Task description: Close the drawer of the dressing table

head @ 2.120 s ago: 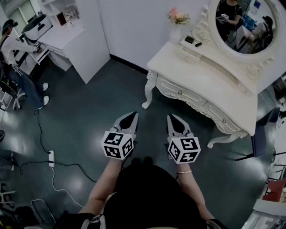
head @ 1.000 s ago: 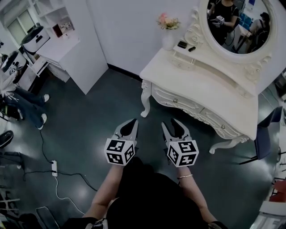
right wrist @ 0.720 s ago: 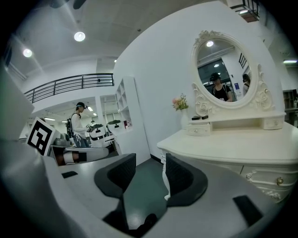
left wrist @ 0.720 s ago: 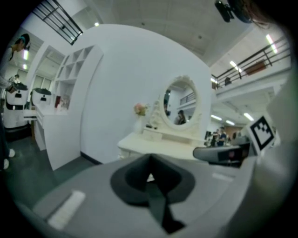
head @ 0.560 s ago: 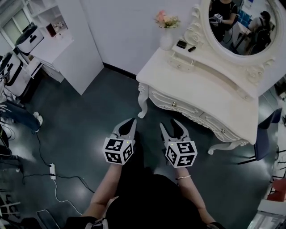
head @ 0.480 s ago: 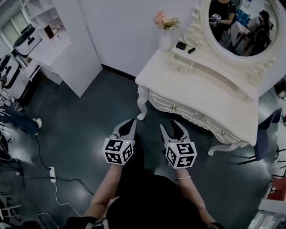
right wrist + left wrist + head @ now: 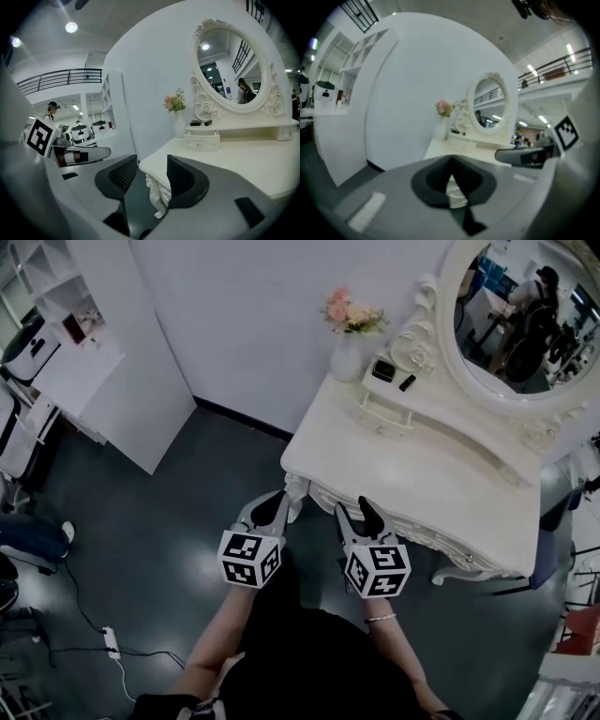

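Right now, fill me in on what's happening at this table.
A person holds a gripper in each hand, both pointed at the near corner of the white dressing table. The left gripper is shut and empty. The right gripper has its jaws wide apart, framing the table's corner and carved leg, apparently without touching them. Nothing is gripped, and neither gripper is on a drawer yet.

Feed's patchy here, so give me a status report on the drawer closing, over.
Left tongs shut, empty; right tongs open, empty. Both near dressing table corner. Its drawer: open or shut unreadable from here. Nothing seen in the way.
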`<control>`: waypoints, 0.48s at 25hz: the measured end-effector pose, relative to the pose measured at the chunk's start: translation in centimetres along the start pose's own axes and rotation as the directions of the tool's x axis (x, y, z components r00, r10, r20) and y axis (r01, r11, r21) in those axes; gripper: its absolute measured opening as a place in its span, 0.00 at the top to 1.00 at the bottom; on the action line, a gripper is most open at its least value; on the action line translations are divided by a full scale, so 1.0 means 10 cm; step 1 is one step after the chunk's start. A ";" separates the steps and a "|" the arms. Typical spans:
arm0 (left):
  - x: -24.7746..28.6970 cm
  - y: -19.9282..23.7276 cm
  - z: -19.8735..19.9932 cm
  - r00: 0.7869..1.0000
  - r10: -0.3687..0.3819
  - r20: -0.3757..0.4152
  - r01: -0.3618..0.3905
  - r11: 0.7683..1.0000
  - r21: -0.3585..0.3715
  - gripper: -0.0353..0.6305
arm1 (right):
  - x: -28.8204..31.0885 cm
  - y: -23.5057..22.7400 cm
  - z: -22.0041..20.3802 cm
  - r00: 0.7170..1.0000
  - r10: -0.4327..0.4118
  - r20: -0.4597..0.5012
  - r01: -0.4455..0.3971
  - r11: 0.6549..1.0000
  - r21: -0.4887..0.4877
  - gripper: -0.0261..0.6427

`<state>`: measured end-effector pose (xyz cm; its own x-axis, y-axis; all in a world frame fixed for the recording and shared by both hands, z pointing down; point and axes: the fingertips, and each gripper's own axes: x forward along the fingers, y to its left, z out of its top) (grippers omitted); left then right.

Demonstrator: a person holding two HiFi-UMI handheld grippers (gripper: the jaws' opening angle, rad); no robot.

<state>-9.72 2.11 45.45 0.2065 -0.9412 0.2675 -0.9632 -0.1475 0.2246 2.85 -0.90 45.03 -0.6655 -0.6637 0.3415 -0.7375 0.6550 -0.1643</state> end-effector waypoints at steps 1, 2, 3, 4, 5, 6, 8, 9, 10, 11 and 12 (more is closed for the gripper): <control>0.10 0.07 0.06 1.000 -0.012 -0.005 0.012 1.000 0.005 0.94 | 0.12 -0.02 0.06 1.000 -0.011 0.002 0.011 1.000 0.002 0.70; 0.20 0.14 0.11 1.000 -0.025 -0.009 0.025 1.000 0.009 0.94 | 0.23 -0.05 0.11 1.000 -0.023 0.002 0.023 1.000 0.006 0.70; 0.30 0.21 0.16 0.999 -0.039 -0.014 0.039 0.999 0.012 0.94 | 0.34 -0.08 0.16 0.999 -0.035 0.001 0.035 0.999 0.010 0.70; 0.40 0.28 0.22 0.998 -0.052 -0.019 0.053 0.999 0.015 0.94 | 0.44 -0.11 0.20 0.999 -0.049 0.000 0.049 0.999 0.014 0.70; 0.50 0.33 0.27 0.998 -0.066 -0.024 0.067 0.998 0.019 0.94 | 0.54 -0.14 0.25 0.998 -0.064 -0.001 0.064 0.998 0.019 0.70; 0.59 0.39 0.31 0.996 -0.081 -0.029 0.082 0.996 0.022 0.94 | 0.62 -0.18 0.29 0.997 -0.081 -0.002 0.081 0.996 0.023 0.70; 0.77 0.47 0.39 0.993 -0.108 -0.038 0.109 0.994 0.027 0.94 | 0.77 -0.26 0.35 0.993 -0.115 -0.005 0.115 0.993 0.034 0.70; 0.85 0.51 0.42 0.992 -0.120 -0.042 0.121 0.992 0.029 0.94 | 0.84 -0.30 0.38 0.991 -0.131 -0.007 0.131 0.991 0.041 0.70; 0.93 0.55 0.45 0.990 -0.132 -0.045 0.133 0.991 0.032 0.94 | 0.89 -0.34 0.40 0.989 -0.148 -0.008 0.148 0.988 0.049 0.70; 1.01 0.58 0.48 0.988 -0.144 -0.047 0.146 0.989 0.036 0.94 | 0.94 -0.38 0.42 0.986 -0.166 -0.008 0.166 0.984 0.059 0.70; 1.08 0.61 0.51 0.987 -0.156 -0.049 0.158 0.987 0.040 0.94 | 0.98 -0.41 0.43 0.983 -0.184 -0.008 0.184 0.980 0.069 0.70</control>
<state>-14.22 -10.47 44.93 0.3620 -0.8906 0.2753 -0.9247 -0.3058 0.2267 -1.14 -11.68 45.04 -0.5174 -0.7699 0.3736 -0.8537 0.4949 -0.1623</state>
